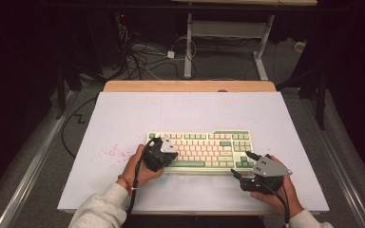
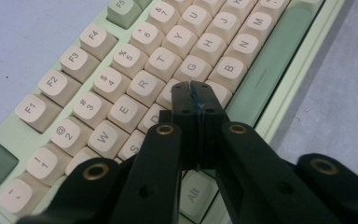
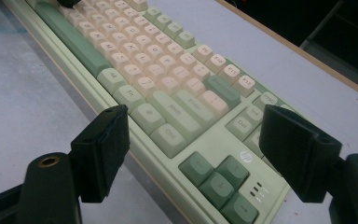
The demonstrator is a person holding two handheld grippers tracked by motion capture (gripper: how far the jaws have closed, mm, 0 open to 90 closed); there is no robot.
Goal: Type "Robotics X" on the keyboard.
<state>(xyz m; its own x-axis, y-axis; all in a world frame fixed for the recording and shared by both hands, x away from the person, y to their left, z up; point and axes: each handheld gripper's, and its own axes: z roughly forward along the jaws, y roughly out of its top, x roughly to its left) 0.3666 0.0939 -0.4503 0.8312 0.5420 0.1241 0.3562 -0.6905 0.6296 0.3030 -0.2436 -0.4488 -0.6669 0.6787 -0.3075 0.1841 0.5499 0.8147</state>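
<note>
Step in hand: looks like you're typing with the left gripper (image 2: 197,95) — jaws pinched fully together with nothing between them, tips down on the letter rows of the keyboard (image 1: 204,149) like one poking finger.

Where it's poking: in the left gripper view the closed tips sit around the F/V spot, just below the G key (image 2: 192,68) and left of the B key (image 2: 227,68). Can't tell which cap is actually under them, since the jaws hide it.

Right gripper: your right gripper (image 1: 243,164) hangs off the keyboard's right end near the arrow keys (image 3: 219,179) — jaws spread wide, holding nothing, pads clear of the caps.

Keyboard spot: flat on the white table (image 1: 123,118), near your edge and a bit right of middle, long side facing you.

Next move, my guess: lift straight up off the cap before sliding to the next letter, otherwise you'll drag a neighbour down too — the closed tips look about as wide as one key, so aim for the cap's middle. Keep the right one parked or use it to steady the case if the board skates.

Containers: none on the table, so nothing in anything. Just the board and some red specks (image 1: 110,153) on the surface to its left.
</note>
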